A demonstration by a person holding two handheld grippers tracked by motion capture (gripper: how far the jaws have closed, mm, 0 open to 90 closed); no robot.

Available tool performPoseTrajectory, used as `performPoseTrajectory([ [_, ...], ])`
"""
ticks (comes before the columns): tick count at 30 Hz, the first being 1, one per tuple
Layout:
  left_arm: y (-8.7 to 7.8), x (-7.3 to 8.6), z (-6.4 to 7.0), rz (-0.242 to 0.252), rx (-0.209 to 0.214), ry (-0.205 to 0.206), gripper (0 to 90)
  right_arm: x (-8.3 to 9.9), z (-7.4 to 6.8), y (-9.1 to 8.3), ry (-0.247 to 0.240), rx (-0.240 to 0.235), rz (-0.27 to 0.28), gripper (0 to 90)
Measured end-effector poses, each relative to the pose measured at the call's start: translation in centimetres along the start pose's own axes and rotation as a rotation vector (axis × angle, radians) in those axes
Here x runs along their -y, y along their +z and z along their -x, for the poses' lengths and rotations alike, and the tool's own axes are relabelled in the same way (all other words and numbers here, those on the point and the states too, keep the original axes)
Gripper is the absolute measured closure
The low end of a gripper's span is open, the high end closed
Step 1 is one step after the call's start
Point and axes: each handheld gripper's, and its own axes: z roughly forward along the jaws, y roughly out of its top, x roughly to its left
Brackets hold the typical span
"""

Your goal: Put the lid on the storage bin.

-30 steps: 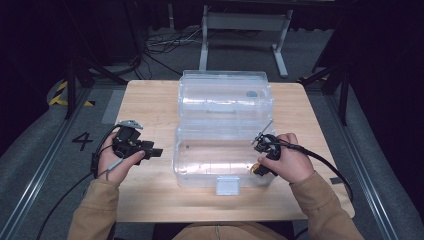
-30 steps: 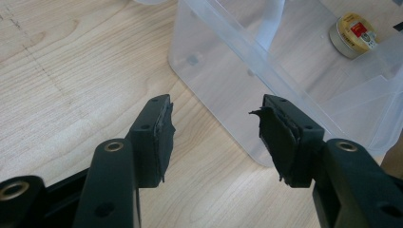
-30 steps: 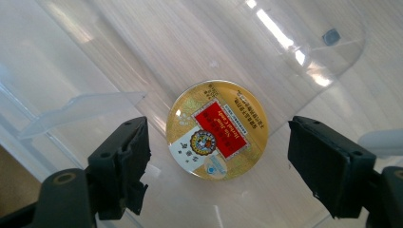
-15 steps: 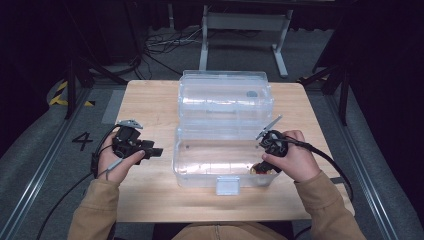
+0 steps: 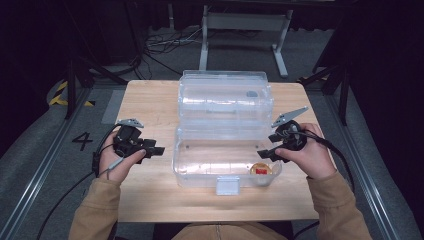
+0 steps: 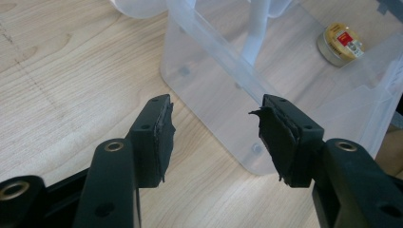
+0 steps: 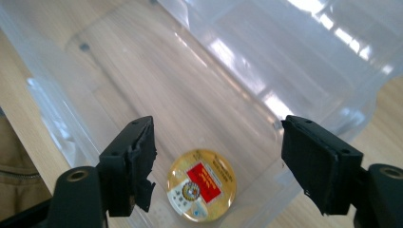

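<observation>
A: Where's the tin [image 7: 201, 191]?

B: Lying flat on the floor of the clear bin [image 5: 200, 172], in its near right corner, gold lid with a red label facing up.

A: And the right gripper [image 7: 216, 164]?

B: Over that corner, just above the tin, jaws spread wide with nothing between them. From the high view, the right hand [image 5: 307, 157] holds it at the bin's right rim.

A: The left gripper [image 6: 214, 128]?

B: Also wide apart and empty. It sits over the table [image 5: 145, 192] just left of the bin, pointing at the bin's wall, not touching it.

A: The lid [image 5: 225, 97]?

B: Swung back behind the bin, lying on the table.
</observation>
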Motion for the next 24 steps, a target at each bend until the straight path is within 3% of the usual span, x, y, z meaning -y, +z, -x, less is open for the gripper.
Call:
performPoseTrajectory([
  [7, 0.0, -0.1, 0.6, 0.011, 0.01, 0.004, 46.0, -0.2, 0.1, -1.3, -0.017, -0.012, 0.075, 28.8],
  [11, -0.2, -0.2, 1.2, 0.019, 0.023, 0.025, 46.0, -0.8, 0.8, -2.0, -0.033, -0.038, 0.146, 31.9],
  [20, -0.3, -0.6, 2.4, 0.024, 0.042, 0.065, 46.0, -3.1, 1.8, -2.2, -0.079, -0.026, 0.182, 33.6],
  [24, -0.1, -0.8, 2.9, 0.022, 0.055, 0.077, 46.0, -4.1, 2.1, -2.2, -0.082, -0.01, 0.203, 30.2],
])
